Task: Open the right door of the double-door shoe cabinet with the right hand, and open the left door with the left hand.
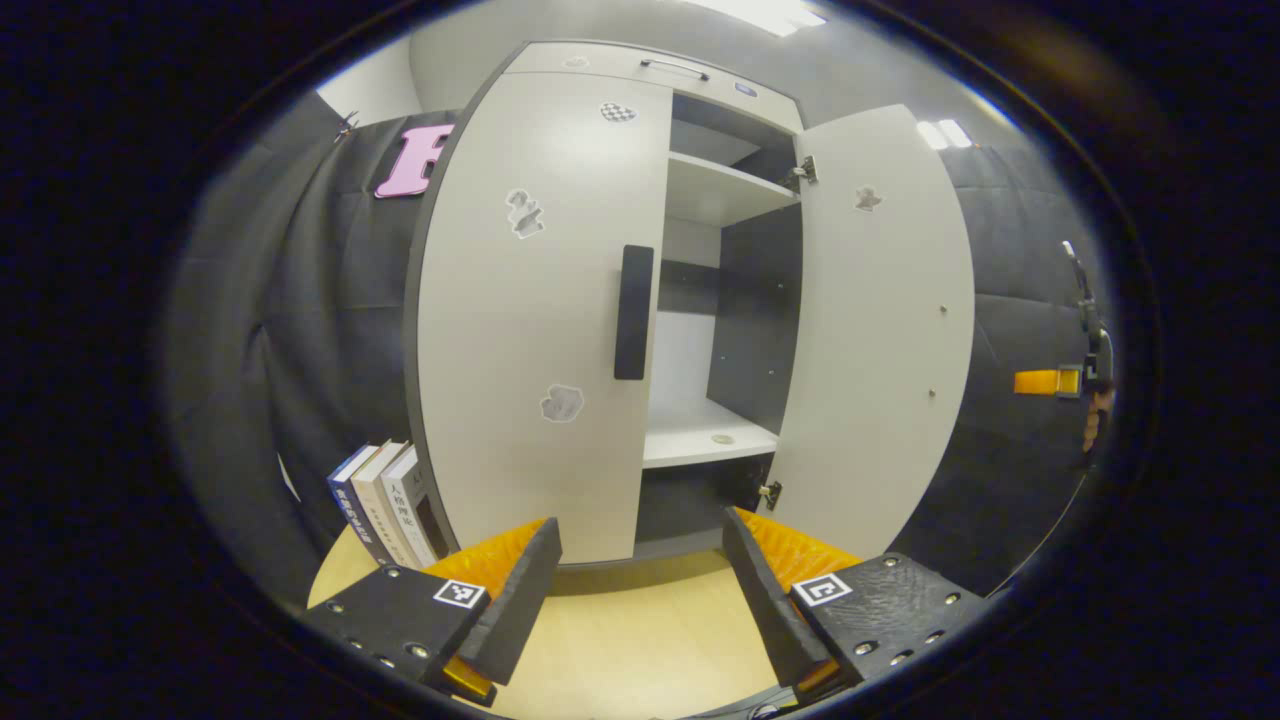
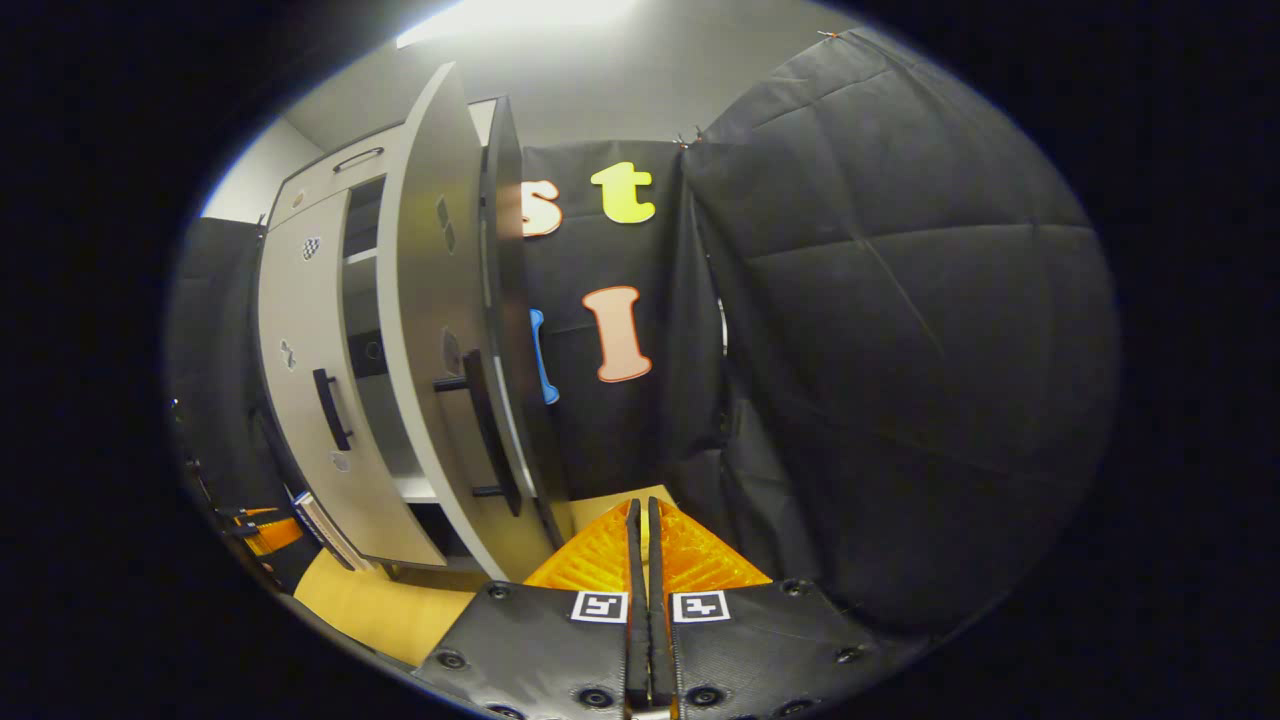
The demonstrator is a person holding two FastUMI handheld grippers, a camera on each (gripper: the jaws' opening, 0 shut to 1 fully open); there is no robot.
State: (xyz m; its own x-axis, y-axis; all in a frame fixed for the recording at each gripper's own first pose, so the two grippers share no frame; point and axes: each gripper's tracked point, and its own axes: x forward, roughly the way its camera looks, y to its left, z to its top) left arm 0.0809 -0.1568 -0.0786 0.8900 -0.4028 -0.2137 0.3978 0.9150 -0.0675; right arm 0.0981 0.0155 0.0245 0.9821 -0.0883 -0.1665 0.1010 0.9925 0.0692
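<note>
**Right door open, left door next**

The cabinet [image 1: 560, 300] stands on a wooden bench [image 1: 640, 630], toward its back edge. Its right door [image 1: 880, 330] is swung wide on its hinges, baring the shelves [image 1: 715, 190] inside. The left door [image 1: 530, 320] is shut flat against the frame, its black handle [image 1: 633, 312] running upright along the door's inner edge. By this the first half of the task looks done and the second half is in hand.

The left gripper [image 1: 640, 560] faces the cabinet front with its jaws spread wide and empty, low before the gap between the doors and apart from them. The next move calls for raising it to the handle, bringing one finger in behind the bar, closing on it, then drawing out along the door's arc about the hinges on its far side. The books [image 1: 385, 505] standing at the bench's left edge, just beside the door, could be struck if the door swings fully round.

The right gripper [image 2: 640, 540] has its jaws pressed together with nothing between them. It is clear of the open door, pointing past its edge toward the booth wall.

The right gripper view sees the right door edge-on and shows its handle [image 2: 490, 430] on the outer face, which the left gripper view, seeing the inner face, cannot. The left gripper view alone gives the shelves and books head-on.
</note>
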